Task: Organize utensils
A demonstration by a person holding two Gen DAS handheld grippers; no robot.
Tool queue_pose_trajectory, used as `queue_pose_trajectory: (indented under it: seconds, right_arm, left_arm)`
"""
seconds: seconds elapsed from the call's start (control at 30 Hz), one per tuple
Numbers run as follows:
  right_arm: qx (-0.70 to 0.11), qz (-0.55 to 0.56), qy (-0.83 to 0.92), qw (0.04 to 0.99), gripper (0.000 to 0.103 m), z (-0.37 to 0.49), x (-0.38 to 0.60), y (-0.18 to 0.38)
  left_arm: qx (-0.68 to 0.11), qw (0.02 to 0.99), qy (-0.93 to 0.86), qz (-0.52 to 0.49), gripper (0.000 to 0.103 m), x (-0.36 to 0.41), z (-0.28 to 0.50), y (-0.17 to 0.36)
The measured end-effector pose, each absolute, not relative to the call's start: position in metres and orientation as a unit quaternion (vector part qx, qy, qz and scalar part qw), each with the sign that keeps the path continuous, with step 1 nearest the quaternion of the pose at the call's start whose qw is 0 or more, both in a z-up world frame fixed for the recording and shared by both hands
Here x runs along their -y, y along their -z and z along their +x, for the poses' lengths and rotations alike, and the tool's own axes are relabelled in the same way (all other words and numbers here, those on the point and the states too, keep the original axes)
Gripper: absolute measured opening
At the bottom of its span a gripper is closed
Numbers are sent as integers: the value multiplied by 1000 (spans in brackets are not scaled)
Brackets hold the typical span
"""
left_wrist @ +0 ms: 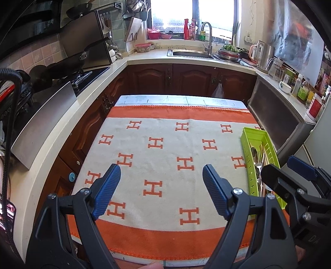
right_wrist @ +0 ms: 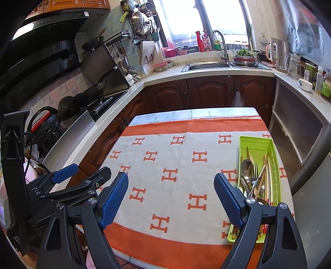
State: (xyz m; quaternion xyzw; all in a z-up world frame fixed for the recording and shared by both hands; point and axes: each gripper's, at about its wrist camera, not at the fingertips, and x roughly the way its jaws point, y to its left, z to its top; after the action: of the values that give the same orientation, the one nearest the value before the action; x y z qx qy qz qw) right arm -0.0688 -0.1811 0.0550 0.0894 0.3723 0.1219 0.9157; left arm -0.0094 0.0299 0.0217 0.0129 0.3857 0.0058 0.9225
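Utensils (right_wrist: 253,178) lay in the green tray (right_wrist: 257,141) at the table's (right_wrist: 223,113) right edge, on a cloth (right_wrist: 175,157) printed with orange "H" letters. Left claw (left_wrist: 161,190) and right claw (right_wrist: 170,196) both stood open, empty, above the cloth.

Both cameras ride on the hand-held grippers at the near edge of the table (left_wrist: 165,144), side by side, tilted down across it toward the far window (left_wrist: 194,14). The left view sits further left, catching the green tray (left_wrist: 246,149) only at its right edge. The right view looks from nearer that tray (right_wrist: 256,142) and sees into it. Both share the orange-and-white cloth (right_wrist: 175,165), the far sink (right_wrist: 209,65) and the stove (left_wrist: 86,76) on the left.
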Motion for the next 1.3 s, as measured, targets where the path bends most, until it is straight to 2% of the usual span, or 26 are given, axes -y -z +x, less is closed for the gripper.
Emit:
queue_pose_trajectory:
  seconds: [1.3]
  right_arm:
    - [-379,95,-125,912,86,-62,183,-42]
  left_arm:
    - [-398,917,6,10,80,-28,-13,-13]
